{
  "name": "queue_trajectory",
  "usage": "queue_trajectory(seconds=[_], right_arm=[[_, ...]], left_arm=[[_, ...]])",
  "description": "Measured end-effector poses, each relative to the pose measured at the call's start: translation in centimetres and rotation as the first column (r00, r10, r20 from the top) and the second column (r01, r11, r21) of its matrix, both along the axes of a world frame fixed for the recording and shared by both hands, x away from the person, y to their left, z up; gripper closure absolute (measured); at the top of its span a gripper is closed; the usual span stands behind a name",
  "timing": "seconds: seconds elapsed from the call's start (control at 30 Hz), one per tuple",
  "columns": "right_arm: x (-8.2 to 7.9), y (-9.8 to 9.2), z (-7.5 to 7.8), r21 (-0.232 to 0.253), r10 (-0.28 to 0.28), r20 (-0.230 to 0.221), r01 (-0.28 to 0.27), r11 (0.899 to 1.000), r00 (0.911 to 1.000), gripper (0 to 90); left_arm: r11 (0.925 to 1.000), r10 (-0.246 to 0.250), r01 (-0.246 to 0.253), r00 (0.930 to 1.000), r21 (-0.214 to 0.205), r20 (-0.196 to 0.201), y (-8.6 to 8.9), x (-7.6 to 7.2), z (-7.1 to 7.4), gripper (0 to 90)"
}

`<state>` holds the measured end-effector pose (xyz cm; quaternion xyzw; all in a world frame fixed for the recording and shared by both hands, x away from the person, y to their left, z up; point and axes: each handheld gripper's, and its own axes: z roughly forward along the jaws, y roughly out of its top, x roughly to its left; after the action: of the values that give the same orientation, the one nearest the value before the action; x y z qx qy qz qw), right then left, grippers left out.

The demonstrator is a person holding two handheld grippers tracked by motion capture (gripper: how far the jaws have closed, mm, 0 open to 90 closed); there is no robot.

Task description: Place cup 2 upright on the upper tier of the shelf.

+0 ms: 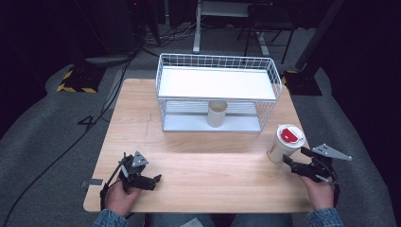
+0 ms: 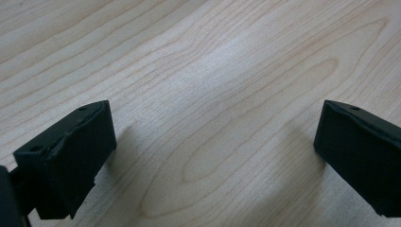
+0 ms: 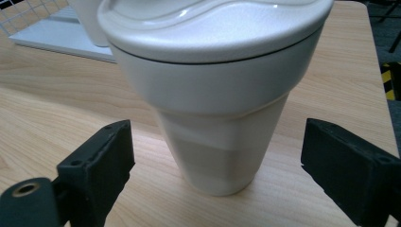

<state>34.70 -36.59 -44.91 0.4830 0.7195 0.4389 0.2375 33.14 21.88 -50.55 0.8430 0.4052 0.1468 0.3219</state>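
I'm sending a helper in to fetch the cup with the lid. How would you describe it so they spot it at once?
Start at the white wire basket at the back of the wooden table, then look toward the table's right edge. The lidded cup stands there upright, between the right gripper's open jaws. Unlike the plain lidless cup under the basket's shelf, it has a white lid with a red patch.

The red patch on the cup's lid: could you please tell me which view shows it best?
The high view: it looks down on the lidded cup and shows the red patch on top. The right gripper view shows the cup's side and lid rim; the left gripper view shows bare table.
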Motion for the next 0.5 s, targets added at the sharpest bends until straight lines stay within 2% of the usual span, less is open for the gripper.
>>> queue_trajectory(seconds=[0.23, 0.27, 0.5], right_arm=[[1.0, 0.3, -0.4, 0.003, 0.026, 0.012, -0.026, 1.0, 0.9996, 6.1], [1.4, 0.5, -0.6, -0.01, 0.015, 0.024, -0.015, 1.0, 0.9996, 1.5], [2.1, 0.5, -0.9, -0.007, 0.005, 0.022, -0.005, 1.0, 0.9997, 0.3]], left_arm=[[1.0, 0.001, -0.001, 1.0, 0.0, 0.0, 0.0, 0.0, 0.0, 0.4], [1.0, 0.0, 0.0, 1.0, 0.001, 0.0, 0.0, 0.0, 0.0, 0.4], [1.0, 0.0, 0.0, 1.0, 0.0, 0.0, 0.0, 0.0, 0.0, 0.4]])
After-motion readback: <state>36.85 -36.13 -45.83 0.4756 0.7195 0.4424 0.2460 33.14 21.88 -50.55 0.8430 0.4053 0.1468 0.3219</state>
